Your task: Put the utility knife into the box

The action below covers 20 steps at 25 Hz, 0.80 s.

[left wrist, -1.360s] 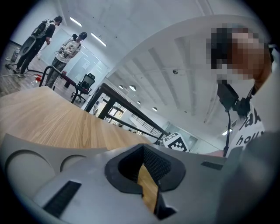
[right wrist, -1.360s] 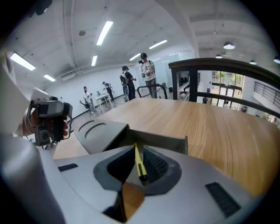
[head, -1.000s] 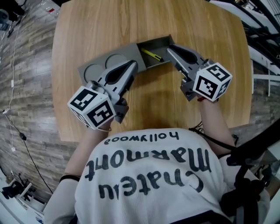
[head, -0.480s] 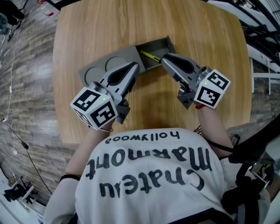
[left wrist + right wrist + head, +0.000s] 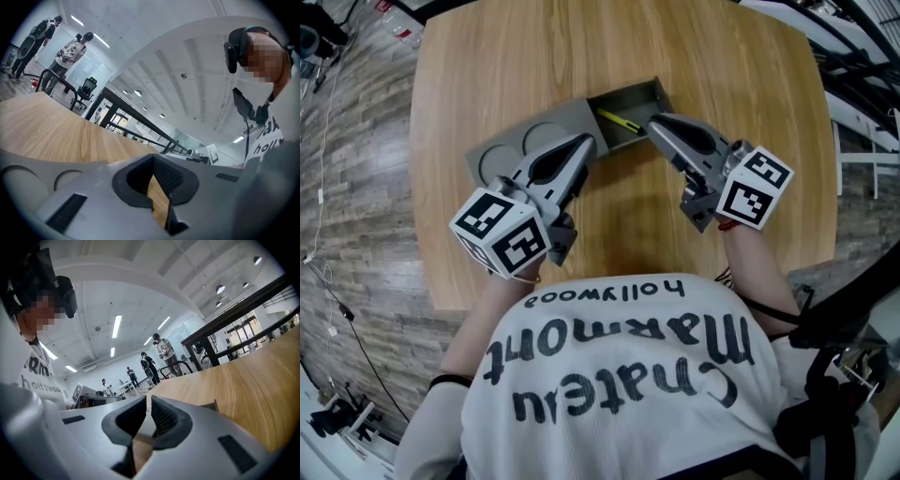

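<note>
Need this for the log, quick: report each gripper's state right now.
Left gripper: closed, holding nothing.
Right gripper: closed, holding nothing.

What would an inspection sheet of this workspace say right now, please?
Surface: wooden table, carrying only the box.
Job's things: yellow utility knife lies inside the open grey box.
Clutter: nothing seen.
Grippers: left hand-held gripper shut and empty, over the box's left part; right hand-held gripper shut and empty, at the box's near edge beside the knife.
Cables: thin cable on the floor left of the table.
Surroundings: wood-pattern floor; people standing far off.
</note>
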Each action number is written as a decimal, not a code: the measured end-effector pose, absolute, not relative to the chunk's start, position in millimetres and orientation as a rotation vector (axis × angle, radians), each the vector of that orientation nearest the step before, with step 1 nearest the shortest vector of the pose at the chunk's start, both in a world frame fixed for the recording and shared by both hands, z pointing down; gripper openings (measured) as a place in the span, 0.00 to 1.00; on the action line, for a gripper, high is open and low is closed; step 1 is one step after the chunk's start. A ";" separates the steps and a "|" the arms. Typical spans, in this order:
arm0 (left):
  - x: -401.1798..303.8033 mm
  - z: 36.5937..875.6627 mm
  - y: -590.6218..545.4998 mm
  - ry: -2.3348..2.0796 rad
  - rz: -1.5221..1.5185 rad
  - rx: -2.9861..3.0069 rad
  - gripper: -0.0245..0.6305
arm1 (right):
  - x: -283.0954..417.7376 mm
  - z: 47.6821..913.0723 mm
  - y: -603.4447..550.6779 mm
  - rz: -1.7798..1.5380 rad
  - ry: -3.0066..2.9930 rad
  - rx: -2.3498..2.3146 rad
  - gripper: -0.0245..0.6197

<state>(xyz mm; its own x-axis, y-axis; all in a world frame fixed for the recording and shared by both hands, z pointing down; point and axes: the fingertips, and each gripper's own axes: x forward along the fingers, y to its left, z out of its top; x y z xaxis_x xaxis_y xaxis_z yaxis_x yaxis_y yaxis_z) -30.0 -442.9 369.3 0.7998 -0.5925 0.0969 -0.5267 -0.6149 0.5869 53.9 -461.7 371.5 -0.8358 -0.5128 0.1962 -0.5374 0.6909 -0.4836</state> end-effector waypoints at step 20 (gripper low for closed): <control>-28.0 372.6 -444.4 -0.805 -0.142 2.365 0.05 | 60.3 383.1 -462.6 0.863 -2.795 0.922 0.09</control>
